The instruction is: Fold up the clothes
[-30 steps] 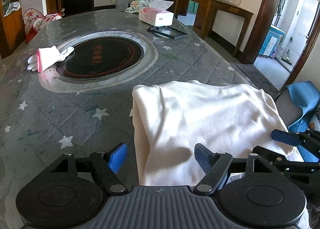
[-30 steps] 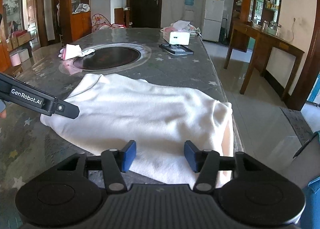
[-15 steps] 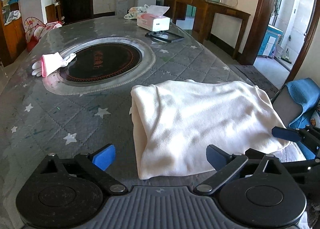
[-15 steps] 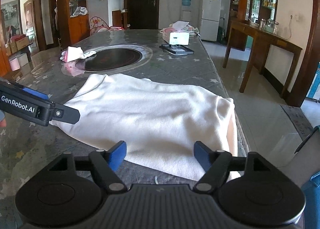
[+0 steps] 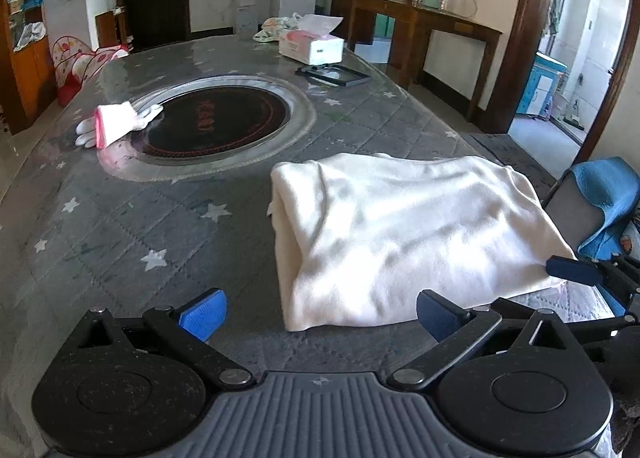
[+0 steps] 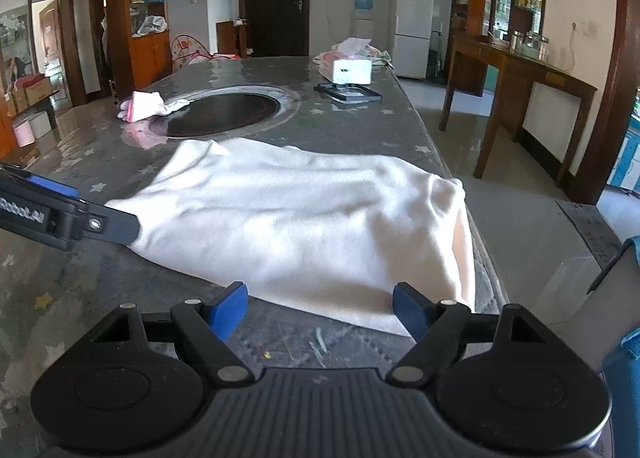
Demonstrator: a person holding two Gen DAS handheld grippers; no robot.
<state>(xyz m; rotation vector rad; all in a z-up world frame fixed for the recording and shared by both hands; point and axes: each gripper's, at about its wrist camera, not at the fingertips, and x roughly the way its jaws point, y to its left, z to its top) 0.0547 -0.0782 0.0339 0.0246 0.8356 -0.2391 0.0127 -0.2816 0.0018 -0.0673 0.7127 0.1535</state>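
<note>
A cream-white garment [image 5: 404, 234] lies folded over on the grey star-patterned table [image 5: 132, 234], near its right edge. In the right wrist view the same garment [image 6: 304, 218] spreads ahead, one side drooping over the table edge. My left gripper [image 5: 318, 314] is open just short of the garment's near corner, with nothing between its blue pads. My right gripper [image 6: 320, 308] is open too, its right pad beside the garment's near hem. The left gripper's finger [image 6: 72, 218] shows at the left of the right wrist view, touching the cloth's edge. The right gripper's tip [image 5: 572, 270] shows at the garment's right side.
A round black cooktop [image 5: 216, 122] is set in the table's middle, with a pink-and-white glove [image 5: 116, 126] at its left rim. A tissue box [image 5: 312, 46] and a black frame [image 5: 332, 74] lie at the far end. A blue cloth [image 5: 608, 194] hangs on a chair at right.
Both grippers have opened wider and drawn back from the garment, which now lies released on the table.
</note>
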